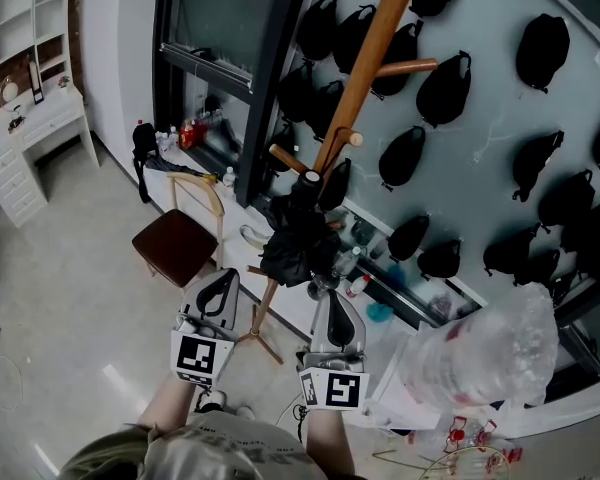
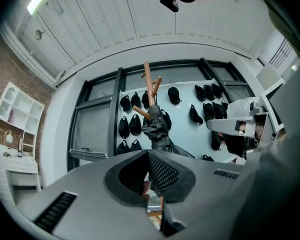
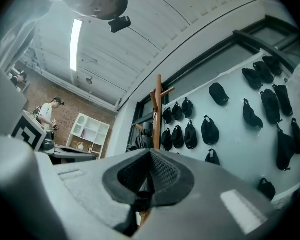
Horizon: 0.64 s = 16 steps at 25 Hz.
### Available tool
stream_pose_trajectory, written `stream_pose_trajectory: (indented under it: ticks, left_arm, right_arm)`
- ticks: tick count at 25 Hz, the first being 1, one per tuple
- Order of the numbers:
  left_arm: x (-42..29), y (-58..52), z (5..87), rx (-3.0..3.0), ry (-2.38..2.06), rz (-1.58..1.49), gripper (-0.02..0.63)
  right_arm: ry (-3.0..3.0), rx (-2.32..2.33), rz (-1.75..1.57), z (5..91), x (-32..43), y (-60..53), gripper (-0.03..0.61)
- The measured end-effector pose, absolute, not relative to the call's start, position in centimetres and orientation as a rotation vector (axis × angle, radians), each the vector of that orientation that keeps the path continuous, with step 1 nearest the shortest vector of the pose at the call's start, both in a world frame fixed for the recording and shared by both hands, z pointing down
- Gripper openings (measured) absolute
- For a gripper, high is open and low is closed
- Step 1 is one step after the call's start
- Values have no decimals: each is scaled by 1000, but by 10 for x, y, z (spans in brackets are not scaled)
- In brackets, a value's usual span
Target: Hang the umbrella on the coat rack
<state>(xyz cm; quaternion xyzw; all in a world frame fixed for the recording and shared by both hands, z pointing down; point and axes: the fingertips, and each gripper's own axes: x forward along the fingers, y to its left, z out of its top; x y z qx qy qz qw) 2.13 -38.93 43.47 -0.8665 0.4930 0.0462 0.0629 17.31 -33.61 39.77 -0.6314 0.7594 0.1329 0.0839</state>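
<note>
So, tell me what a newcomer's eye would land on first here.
First comes the tall wooden coat rack in the middle of the head view, with a black umbrella bunched against its pole. Next is the pale wall behind and to the right, dotted with black caps. Low in the picture, the left gripper and right gripper are both shut and hold nothing, short of the rack.

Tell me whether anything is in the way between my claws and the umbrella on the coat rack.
Nothing visible is. The umbrella hangs on the coat rack, straight ahead of the left claw and the right claw, both shut and empty. The chair stands off to the left, clear of that path.
</note>
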Motion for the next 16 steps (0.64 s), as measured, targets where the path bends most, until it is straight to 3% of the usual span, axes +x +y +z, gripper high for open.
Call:
stream_pose_trajectory:
  ticks: [16]
  left_arm:
    - [31,-388,429,-2623,1457,136,11]
  right_arm:
    - [2278,-1871,431,388,176,-333,-2]
